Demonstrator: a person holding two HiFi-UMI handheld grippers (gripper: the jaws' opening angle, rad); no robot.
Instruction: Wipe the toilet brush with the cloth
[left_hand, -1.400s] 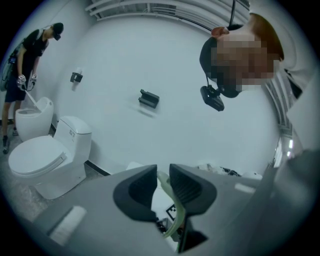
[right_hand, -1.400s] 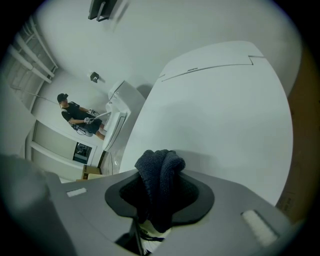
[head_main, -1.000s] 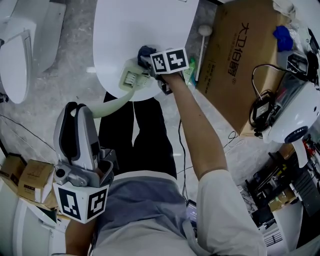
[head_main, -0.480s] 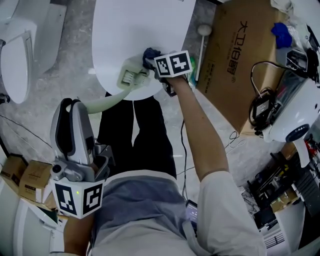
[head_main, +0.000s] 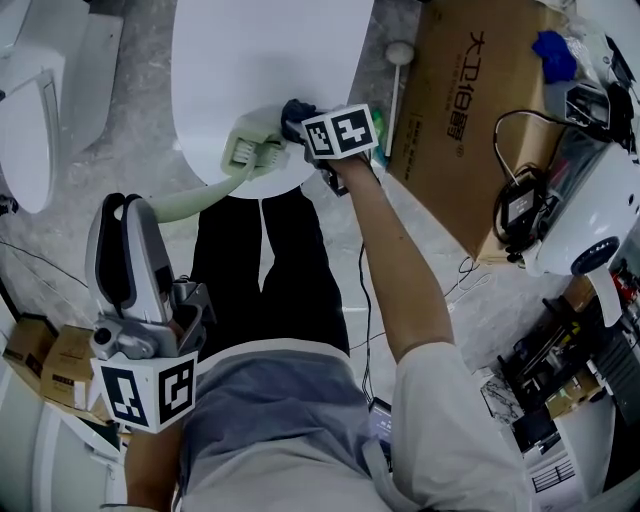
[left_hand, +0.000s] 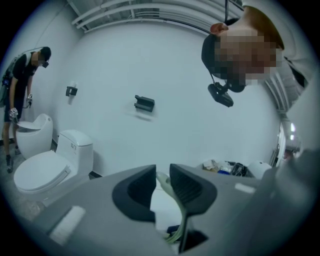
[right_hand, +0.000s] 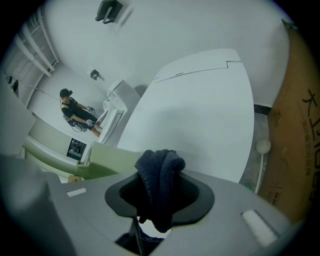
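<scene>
The pale green toilet brush has its head (head_main: 252, 150) over the near edge of a white toilet lid (head_main: 270, 50). Its curved handle (head_main: 200, 200) runs down-left into my left gripper (head_main: 125, 215), which is shut on it. In the left gripper view the handle (left_hand: 165, 182) sits pinched between the two dark jaws. My right gripper (head_main: 305, 125) is shut on a dark blue cloth (head_main: 296, 110) that lies against the right side of the brush head. In the right gripper view the cloth (right_hand: 159, 170) bulges out of the shut jaws, with the green brush (right_hand: 100, 162) just to its left.
A big cardboard box (head_main: 470, 110) leans to the right of the toilet, with a white knobbed stick (head_main: 398, 70) beside it. Another toilet (head_main: 30, 110) stands at far left. Cables and devices (head_main: 580, 200) crowd the right side, and small boxes (head_main: 40, 350) sit at lower left.
My left gripper has drifted left and lower in the head view with the handle in it. The cloth stays at the brush head and has shifted only slightly.
</scene>
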